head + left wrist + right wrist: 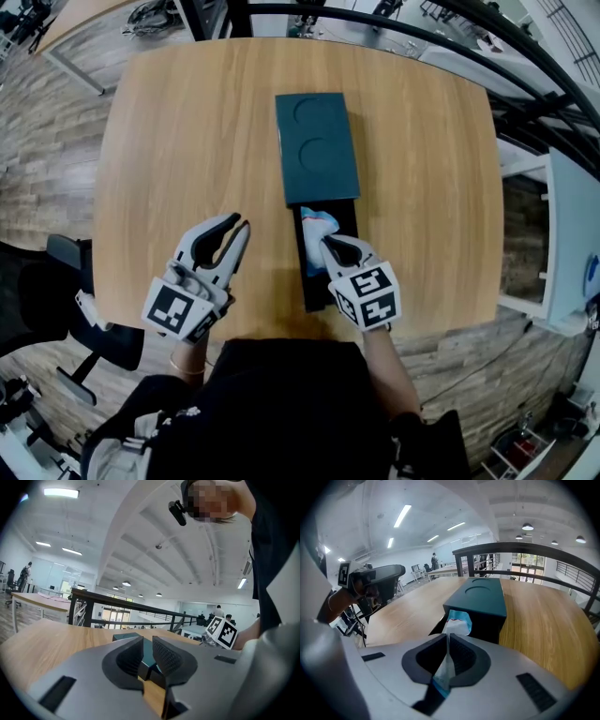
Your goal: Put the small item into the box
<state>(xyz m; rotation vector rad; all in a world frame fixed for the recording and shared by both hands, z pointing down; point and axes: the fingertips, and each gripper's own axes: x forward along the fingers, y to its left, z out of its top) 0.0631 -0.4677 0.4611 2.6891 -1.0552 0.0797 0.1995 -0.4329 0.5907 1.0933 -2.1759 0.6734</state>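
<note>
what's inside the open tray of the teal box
Only a blue-and-white packet, held by the right gripper, shows above the black tray; the gripper covers most of its floor.

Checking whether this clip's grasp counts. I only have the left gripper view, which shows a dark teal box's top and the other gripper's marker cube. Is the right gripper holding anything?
Observer: Yes. The right gripper is shut on a small, thin white and light blue packet.
Operator: Is the box open?
Observer: Yes. A black drawer is slid out of the dark teal rectangular box toward the person.
Operator: Is the packet in the drawer yet?
Observer: Not released. In the head view it lies over the open drawer, near the box's mouth, clamped in the jaws.
</note>
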